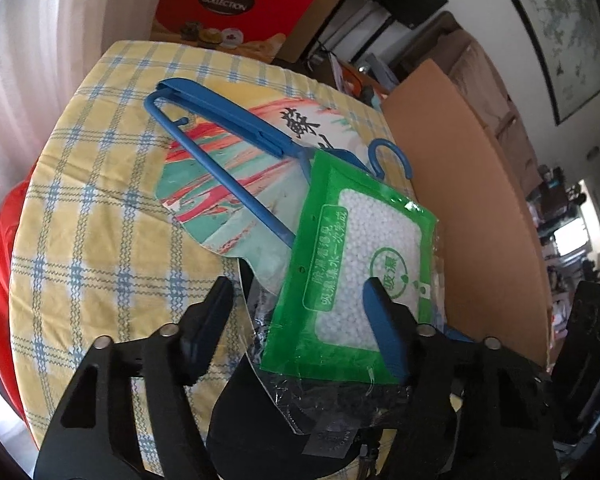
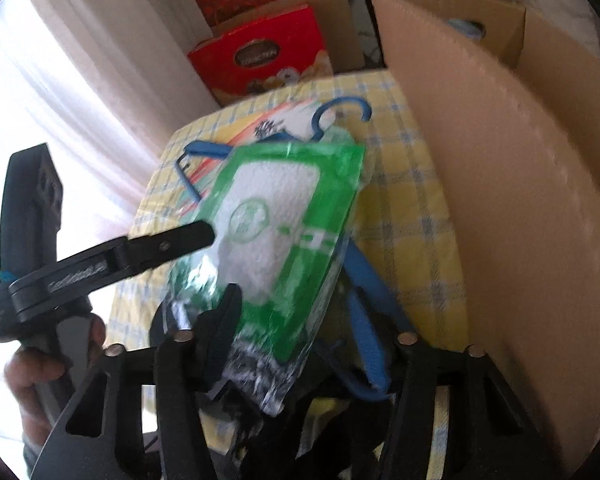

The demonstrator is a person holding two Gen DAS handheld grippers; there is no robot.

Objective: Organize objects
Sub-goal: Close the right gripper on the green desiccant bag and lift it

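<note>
A green packet point(image 1: 360, 248) of white beads, with a dark end in clear plastic, lies tilted over a blue hanger point(image 1: 220, 116) and a colourful striped fan point(image 1: 228, 184) on the yellow-and-blue checked table point(image 1: 100, 240). My left gripper point(image 1: 296, 286) is open. Its blue-padded right finger rests over the packet and its left finger stands apart from the packet's edge. In the right wrist view the packet point(image 2: 284, 216) runs between the fingers of my right gripper point(image 2: 294, 296). The left finger is at its edge and a gap shows before the blue pad. This view is blurred. One left-gripper finger point(image 2: 180, 242) reaches onto the packet.
A tall cardboard box point(image 1: 460, 200) point(image 2: 500, 200) stands close along the table's right side. A red gift box point(image 1: 228, 4) point(image 2: 260, 60) stands behind the table. A black item point(image 1: 252, 420) lies under the packet's near end. A hand point(image 2: 32, 368) holds the left gripper's handle.
</note>
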